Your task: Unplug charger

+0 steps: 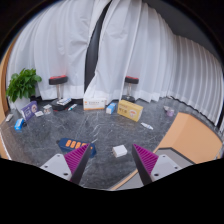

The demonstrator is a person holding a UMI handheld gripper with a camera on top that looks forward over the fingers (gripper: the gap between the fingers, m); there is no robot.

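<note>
gripper [112, 160]: jaws wide, holding nothing, over grey floor [100, 135]. charger: not identifiable among far clutter by curtain [120, 50]. advice: locate plug first, approach square, grip body, not cable.

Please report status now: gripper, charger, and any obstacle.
Gripper open, holding nothing. Charger not identifiable among small items ahead. White paper lies between the fingers; orange box is just ahead.
</note>
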